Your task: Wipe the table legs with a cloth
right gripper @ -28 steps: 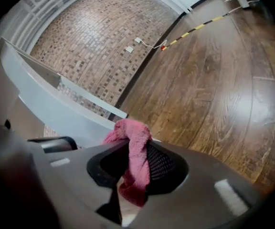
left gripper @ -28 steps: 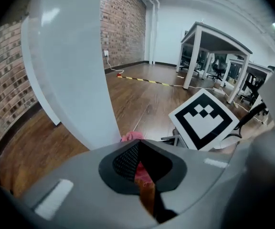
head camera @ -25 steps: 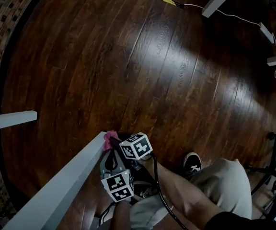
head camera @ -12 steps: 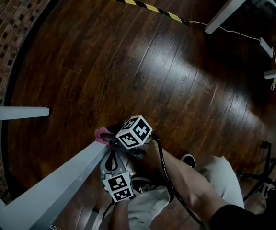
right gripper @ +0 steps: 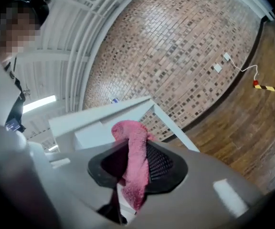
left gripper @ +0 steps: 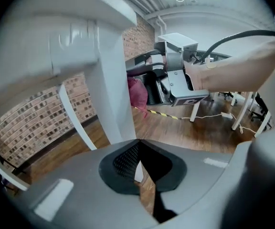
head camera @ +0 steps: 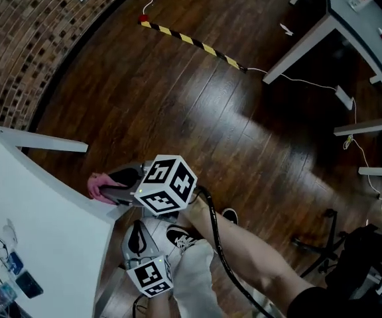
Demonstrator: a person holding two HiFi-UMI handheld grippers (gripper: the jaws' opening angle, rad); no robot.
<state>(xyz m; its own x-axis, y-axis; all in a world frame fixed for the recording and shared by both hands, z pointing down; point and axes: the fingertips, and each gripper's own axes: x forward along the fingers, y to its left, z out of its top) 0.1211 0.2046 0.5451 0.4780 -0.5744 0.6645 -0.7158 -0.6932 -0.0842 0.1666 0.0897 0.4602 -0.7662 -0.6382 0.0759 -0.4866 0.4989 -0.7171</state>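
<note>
The right gripper (right gripper: 133, 173) clamped the cloth (head camera: 98, 185) beside the leg (left gripper: 110, 99) at the table's (head camera: 38, 224) corner, wiping seemingly unfinished, while the left gripper (left gripper: 138, 162) was closed and empty.

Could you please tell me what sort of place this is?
Probably an indoor workroom, perhaps an office or lab: a brick wall, a dark wooden floor, a white table nearby, a grey desk farther off, and a yellow-black striped cable cover on the floor.
</note>
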